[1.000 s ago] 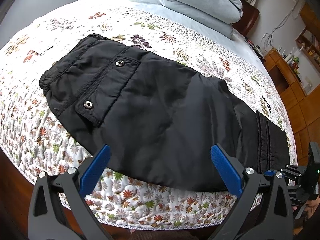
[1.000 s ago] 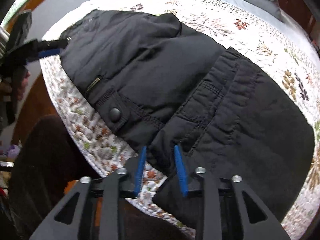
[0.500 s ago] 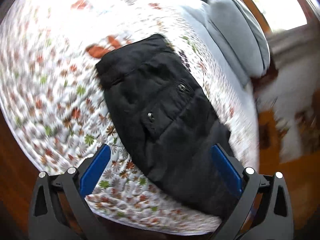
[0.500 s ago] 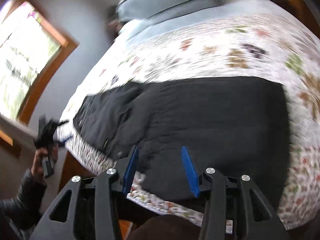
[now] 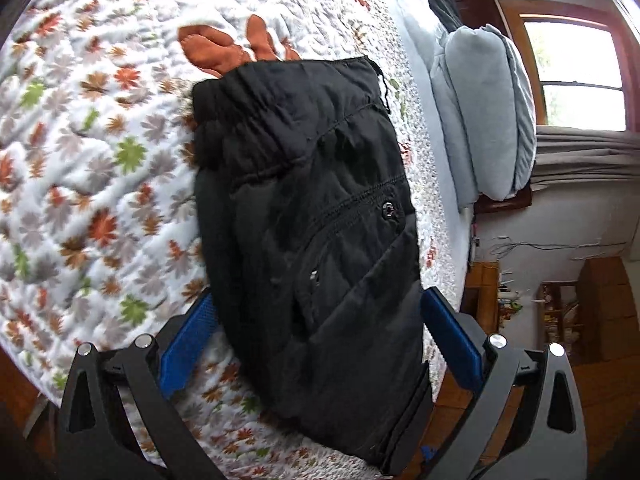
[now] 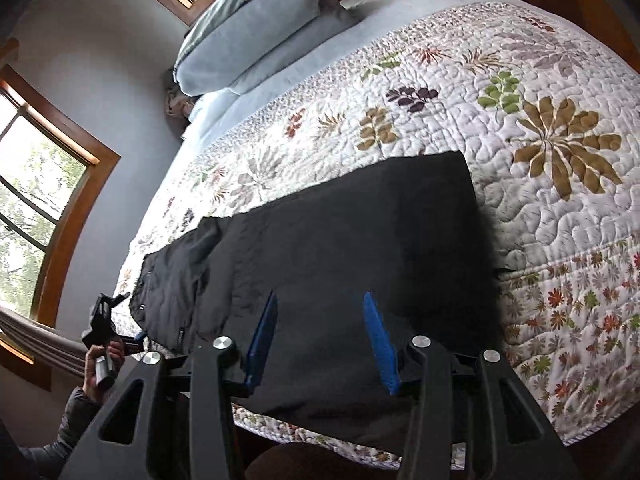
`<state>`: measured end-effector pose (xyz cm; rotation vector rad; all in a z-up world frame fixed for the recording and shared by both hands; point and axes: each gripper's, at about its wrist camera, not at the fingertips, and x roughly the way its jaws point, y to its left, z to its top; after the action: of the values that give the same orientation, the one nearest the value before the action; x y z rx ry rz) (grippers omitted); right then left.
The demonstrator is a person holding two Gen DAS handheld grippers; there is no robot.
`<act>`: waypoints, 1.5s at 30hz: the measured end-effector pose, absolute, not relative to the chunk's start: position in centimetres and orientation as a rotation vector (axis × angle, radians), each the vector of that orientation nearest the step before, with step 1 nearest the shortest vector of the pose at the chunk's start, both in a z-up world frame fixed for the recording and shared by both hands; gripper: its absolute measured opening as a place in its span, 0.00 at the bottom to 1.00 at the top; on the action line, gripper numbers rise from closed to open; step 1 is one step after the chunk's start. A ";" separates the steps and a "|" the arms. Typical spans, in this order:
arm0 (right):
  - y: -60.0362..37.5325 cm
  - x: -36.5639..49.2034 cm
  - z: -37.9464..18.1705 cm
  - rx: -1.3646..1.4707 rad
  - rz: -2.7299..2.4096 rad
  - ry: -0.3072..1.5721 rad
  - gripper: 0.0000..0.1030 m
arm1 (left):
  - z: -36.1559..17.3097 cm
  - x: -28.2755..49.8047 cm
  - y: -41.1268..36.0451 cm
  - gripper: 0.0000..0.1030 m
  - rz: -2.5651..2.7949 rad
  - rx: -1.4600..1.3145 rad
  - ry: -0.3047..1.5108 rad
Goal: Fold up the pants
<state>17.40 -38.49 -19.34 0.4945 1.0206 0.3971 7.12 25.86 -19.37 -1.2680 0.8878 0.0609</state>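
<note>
Black pants [image 5: 320, 240] on quilted bed [image 5: 100, 140]

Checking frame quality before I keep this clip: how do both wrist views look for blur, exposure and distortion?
Left wrist view: strong fisheye bending, the quilt slightly soft from motion, the window blown out, the black pants dark but seams and snap readable. Right wrist view: sharper quilt, windows overexposed, pants nearly featureless black, dark vignette at the corners.

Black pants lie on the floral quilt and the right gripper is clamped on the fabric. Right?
Not quite. The right gripper is open above the black pants, gripping nothing, as the right wrist view shows. The pants do lie on the floral quilt.
</note>
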 end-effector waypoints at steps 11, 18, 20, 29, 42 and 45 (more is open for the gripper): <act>-38.3 17.6 -20.0 0.489 0.377 1.031 0.52 | -20.8 8.1 25.6 0.40 0.085 -1.247 0.929; -38.2 17.8 -20.3 0.491 0.373 1.038 0.53 | -20.7 7.8 25.6 0.24 0.076 -1.220 0.916; -38.3 17.8 -20.3 0.491 0.373 1.038 0.54 | -20.5 8.0 25.4 0.21 0.075 -1.211 0.913; -38.5 17.9 -20.7 0.506 0.374 1.046 0.54 | -16.3 8.6 23.6 0.12 0.010 -1.056 0.845; -39.4 18.0 -20.7 0.544 0.371 1.045 0.54 | -9.8 9.7 17.7 0.13 -0.148 -0.803 0.760; -39.4 18.1 -20.6 0.535 0.372 1.045 0.54 | -8.4 9.6 15.4 0.13 -0.197 -0.726 0.747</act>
<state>18.12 -39.38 -20.64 0.5354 1.0448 0.3724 9.60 15.35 -8.44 -0.7261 0.7472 -0.1972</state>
